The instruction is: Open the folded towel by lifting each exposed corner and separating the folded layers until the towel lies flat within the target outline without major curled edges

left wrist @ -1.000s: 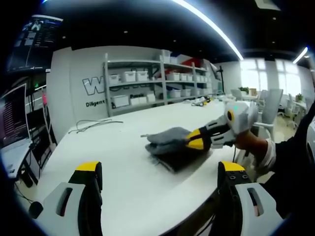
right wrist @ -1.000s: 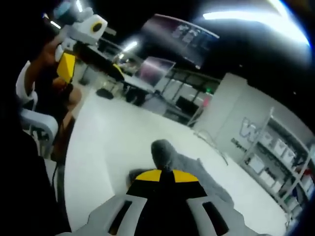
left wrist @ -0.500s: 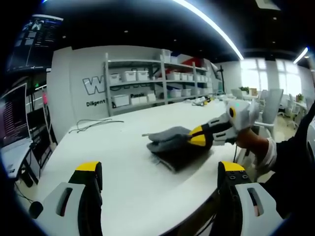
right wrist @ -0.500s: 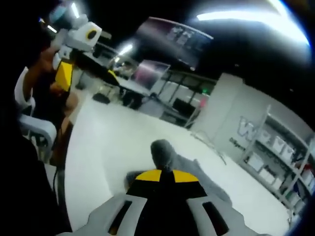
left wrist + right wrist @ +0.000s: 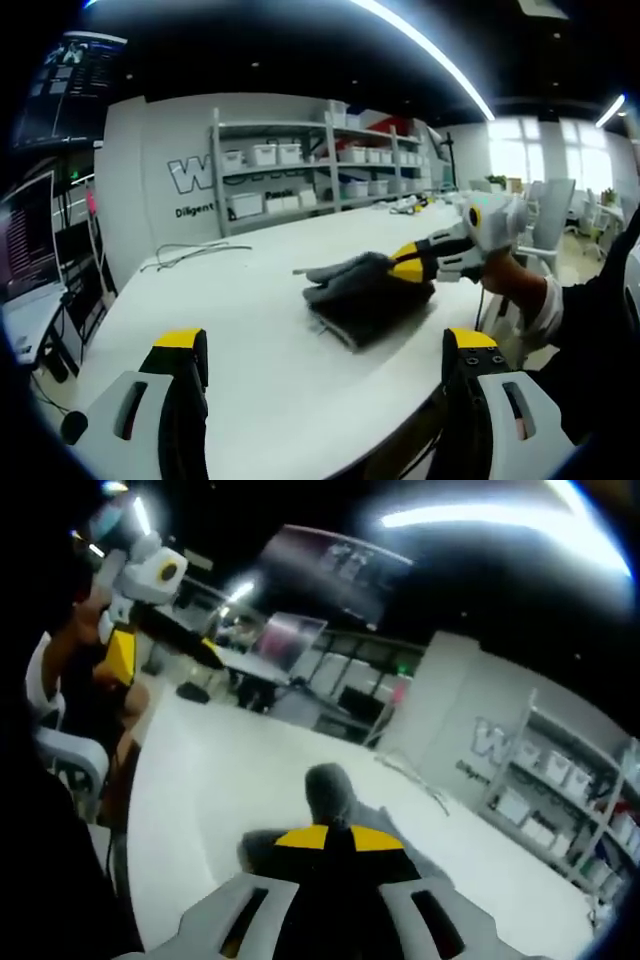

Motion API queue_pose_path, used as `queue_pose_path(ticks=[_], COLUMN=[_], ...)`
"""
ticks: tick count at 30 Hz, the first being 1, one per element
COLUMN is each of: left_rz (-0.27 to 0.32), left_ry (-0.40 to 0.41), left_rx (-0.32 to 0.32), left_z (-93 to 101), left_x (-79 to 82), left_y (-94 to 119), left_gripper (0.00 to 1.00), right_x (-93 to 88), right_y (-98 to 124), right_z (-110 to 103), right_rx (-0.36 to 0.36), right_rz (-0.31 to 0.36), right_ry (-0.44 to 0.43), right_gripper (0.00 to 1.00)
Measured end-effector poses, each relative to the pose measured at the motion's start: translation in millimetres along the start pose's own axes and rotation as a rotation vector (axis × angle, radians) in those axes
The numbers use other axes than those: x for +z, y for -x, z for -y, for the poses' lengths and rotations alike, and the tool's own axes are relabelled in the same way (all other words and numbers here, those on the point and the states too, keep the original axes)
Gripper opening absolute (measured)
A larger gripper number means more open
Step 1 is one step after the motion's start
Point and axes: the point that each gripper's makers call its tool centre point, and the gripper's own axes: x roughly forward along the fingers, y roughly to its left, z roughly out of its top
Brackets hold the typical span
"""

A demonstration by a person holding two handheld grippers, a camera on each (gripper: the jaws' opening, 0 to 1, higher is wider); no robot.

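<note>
A grey folded towel (image 5: 365, 295) lies on the white table (image 5: 240, 330), right of middle in the left gripper view. My right gripper (image 5: 400, 262), coming in from the right, is shut on the towel's upper layer and holds that corner raised. In the right gripper view the towel corner (image 5: 330, 790) sticks up just past the closed yellow-tipped jaws of the right gripper (image 5: 338, 837). My left gripper (image 5: 325, 350) is open, well short of the towel, with bare table between its fingers. The left gripper (image 5: 125, 630) also shows at the upper left of the right gripper view.
A thin cable (image 5: 190, 253) lies on the table's far left part. Shelves with white bins (image 5: 310, 170) stand behind the table. Monitors (image 5: 25, 250) stand at the left. A person's hand and sleeve (image 5: 530, 300) hold the right gripper near the table's right edge.
The right gripper has risen with the towel's upper layer, so the corner now stands higher off the pile. The left gripper has not moved.
</note>
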Motion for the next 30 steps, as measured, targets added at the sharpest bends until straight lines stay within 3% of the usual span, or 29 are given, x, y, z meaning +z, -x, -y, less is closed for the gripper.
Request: queue_pose_path(ticks=[30], left_rz=[-0.009], left_ry=[-0.01], left_rx=[0.003], left_z=[-0.5], left_x=[-2.1], left_y=[0], left_gripper=[0.95], right_x=[1.5], right_y=[20], right_z=[32], right_rx=[-0.098], right_rz=[0.007], right_ry=[-0.02], right_gripper=[0.02])
